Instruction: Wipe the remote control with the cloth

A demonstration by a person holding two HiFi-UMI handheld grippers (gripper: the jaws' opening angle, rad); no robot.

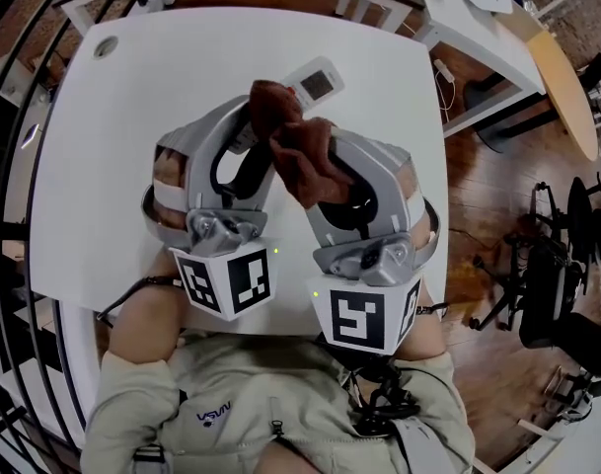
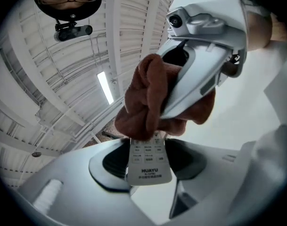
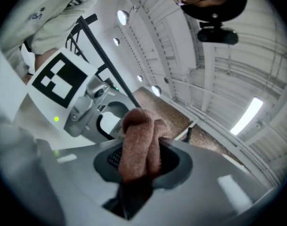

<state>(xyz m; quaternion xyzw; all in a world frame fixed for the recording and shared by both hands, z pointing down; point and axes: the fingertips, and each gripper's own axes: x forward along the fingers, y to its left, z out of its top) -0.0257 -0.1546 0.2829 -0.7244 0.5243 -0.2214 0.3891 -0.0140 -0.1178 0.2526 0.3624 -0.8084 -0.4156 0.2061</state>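
Nearest you, the right gripper (image 1: pixel 315 178) at 5 o'clock keeps its fingers clenched on the cloth (image 1: pixel 292 144). The left gripper (image 1: pixel 243 138) at 7 o'clock grasps the remote control (image 1: pixel 316 80) by one end, above the desk (image 1: pixel 132 166). The cloth covers the button face (contact made). Wiping looks under way; the bare end toward 12 o'clock is left.

Left gripper (image 2: pixel 145 163) and right gripper (image 3: pixel 136 169) point level, side by side, both gripping.
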